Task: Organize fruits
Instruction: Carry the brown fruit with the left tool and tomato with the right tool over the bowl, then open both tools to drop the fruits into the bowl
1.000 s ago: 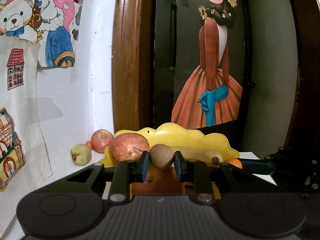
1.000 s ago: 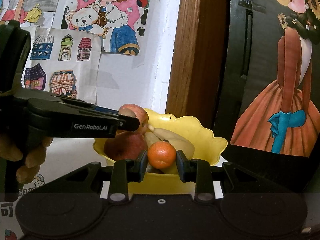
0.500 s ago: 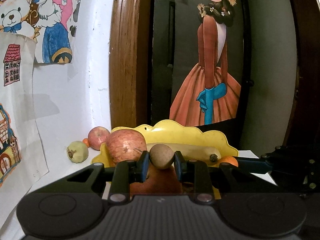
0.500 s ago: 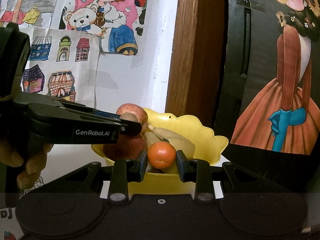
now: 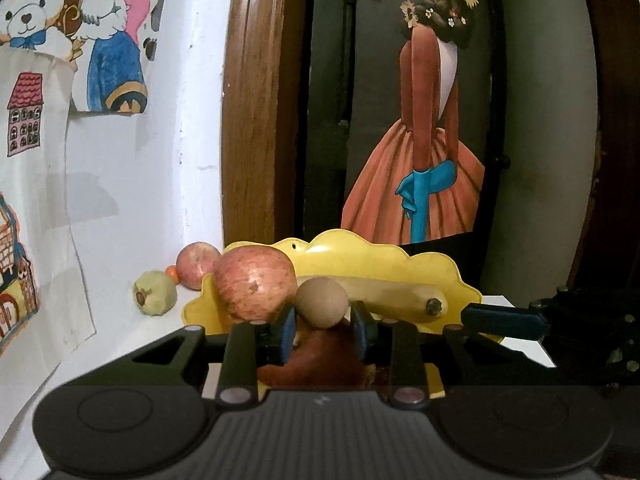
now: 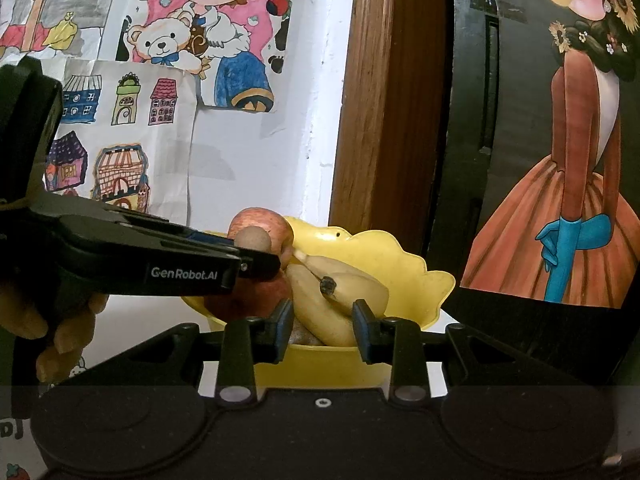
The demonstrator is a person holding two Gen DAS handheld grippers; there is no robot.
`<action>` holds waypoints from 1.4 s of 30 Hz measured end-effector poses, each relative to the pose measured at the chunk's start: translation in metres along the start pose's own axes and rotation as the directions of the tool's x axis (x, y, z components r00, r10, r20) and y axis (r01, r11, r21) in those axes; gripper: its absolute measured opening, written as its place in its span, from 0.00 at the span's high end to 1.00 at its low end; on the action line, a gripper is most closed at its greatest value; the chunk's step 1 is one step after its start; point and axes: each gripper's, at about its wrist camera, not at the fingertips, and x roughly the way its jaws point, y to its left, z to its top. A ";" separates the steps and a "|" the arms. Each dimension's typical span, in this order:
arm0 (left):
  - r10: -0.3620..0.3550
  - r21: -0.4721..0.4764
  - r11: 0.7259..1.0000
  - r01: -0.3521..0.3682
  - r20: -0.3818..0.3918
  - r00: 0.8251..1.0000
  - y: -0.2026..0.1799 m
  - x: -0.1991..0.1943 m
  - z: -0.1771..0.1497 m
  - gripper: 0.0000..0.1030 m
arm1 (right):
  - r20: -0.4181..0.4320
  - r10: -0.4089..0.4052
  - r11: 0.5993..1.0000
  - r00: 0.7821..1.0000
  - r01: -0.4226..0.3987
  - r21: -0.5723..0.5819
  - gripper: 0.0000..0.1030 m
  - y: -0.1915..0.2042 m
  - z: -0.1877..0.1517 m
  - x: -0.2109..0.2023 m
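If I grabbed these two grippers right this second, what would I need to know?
Left gripper: shut on a small brown round fruit, held over the yellow bowl.
Right gripper: open and holding nothing, at the bowl's near rim.
In the bowl: a big red apple, bananas and another reddish fruit underneath.
Outside the bowl, on the white surface by the wall: a second red apple, a pale green fruit and a small orange one between them.
Left to do: probably drop the brown fruit in, then fetch the three loose ones.
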 end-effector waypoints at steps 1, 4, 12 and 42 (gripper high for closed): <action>-0.001 -0.003 1.000 0.001 0.000 1.000 0.001 0.000 0.000 0.66 | 0.000 0.001 1.000 1.000 -0.001 -0.001 0.67 0.000 0.000 -0.001; 0.000 -0.010 1.000 0.000 -0.003 1.000 0.002 0.000 0.001 0.65 | 0.000 0.001 1.000 1.000 -0.001 0.001 0.66 0.000 0.000 -0.001; 0.020 -0.030 0.999 -0.019 0.022 1.000 0.005 -0.006 0.002 0.51 | 0.008 -0.004 1.000 1.000 0.004 0.007 0.58 0.000 -0.001 -0.001; 0.068 -0.063 0.996 -0.062 0.100 0.993 0.002 -0.030 0.012 0.02 | 0.048 0.000 1.000 0.999 -0.001 0.024 0.29 0.001 -0.003 -0.008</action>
